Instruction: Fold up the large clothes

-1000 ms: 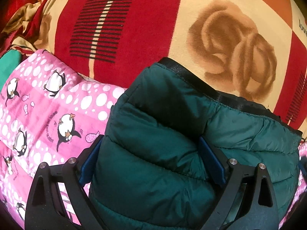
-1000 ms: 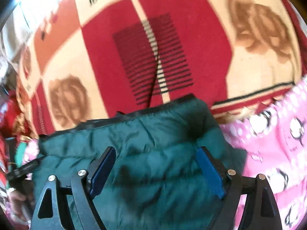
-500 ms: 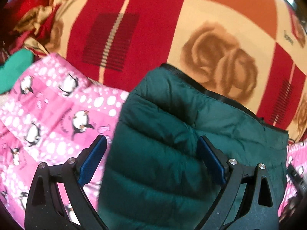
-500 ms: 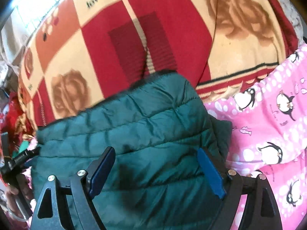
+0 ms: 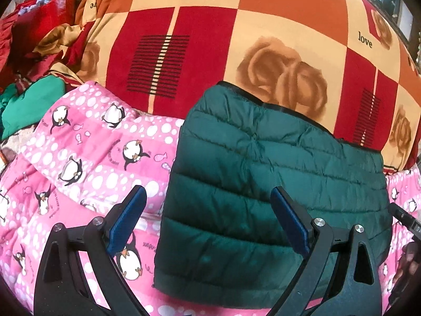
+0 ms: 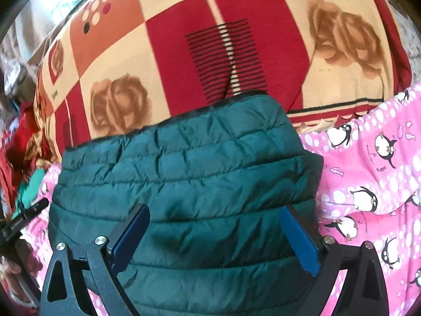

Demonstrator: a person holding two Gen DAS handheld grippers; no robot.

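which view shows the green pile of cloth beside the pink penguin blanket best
The left wrist view. There the green cloth sits in the open at the left edge, just above the pink penguin blanket. In the right wrist view only a small, blurred patch shows at the far left, past the dark green jacket.
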